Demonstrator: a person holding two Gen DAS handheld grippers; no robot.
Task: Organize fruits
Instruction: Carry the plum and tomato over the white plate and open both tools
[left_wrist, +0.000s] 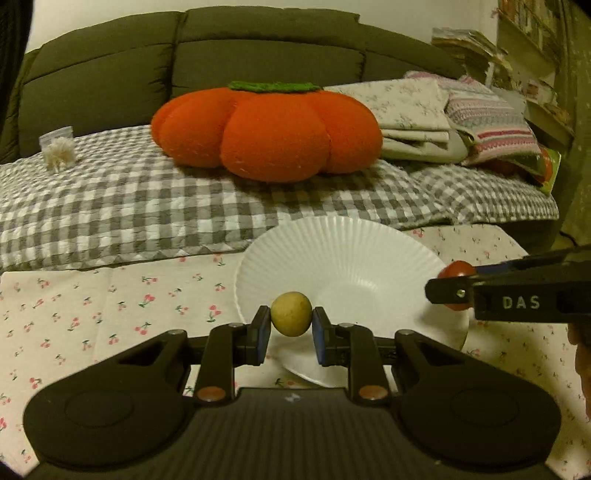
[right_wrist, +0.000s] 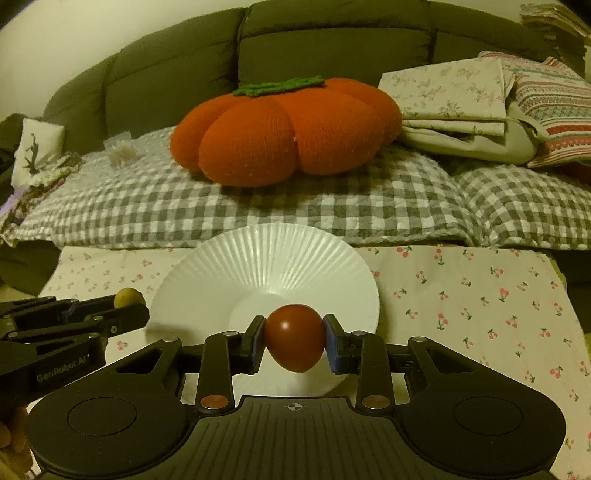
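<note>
Both tongs hold fruit over a white plate.

We see the left tongs (left_wrist: 291, 325) clamped on a small yellow-green fruit (left_wrist: 291, 314), pads pressing both its sides, above the near rim of the plate (left_wrist: 343, 254). The right tongs (right_wrist: 294, 341) grip a red tomato (right_wrist: 294, 338) the same way, above the plate's near middle. Each tongs shows in the other's view, at the plate's side edge. The ribbed plate rests on a counter under a cherry-print cloth (right_wrist: 480, 295). Behind it we see a grey checked blanket (left_wrist: 129, 199) on a dark green sofa (left_wrist: 110, 66), with a pumpkin cushion (left_wrist: 266, 133) on top and folded linens (right_wrist: 461, 110) to the right.
</note>
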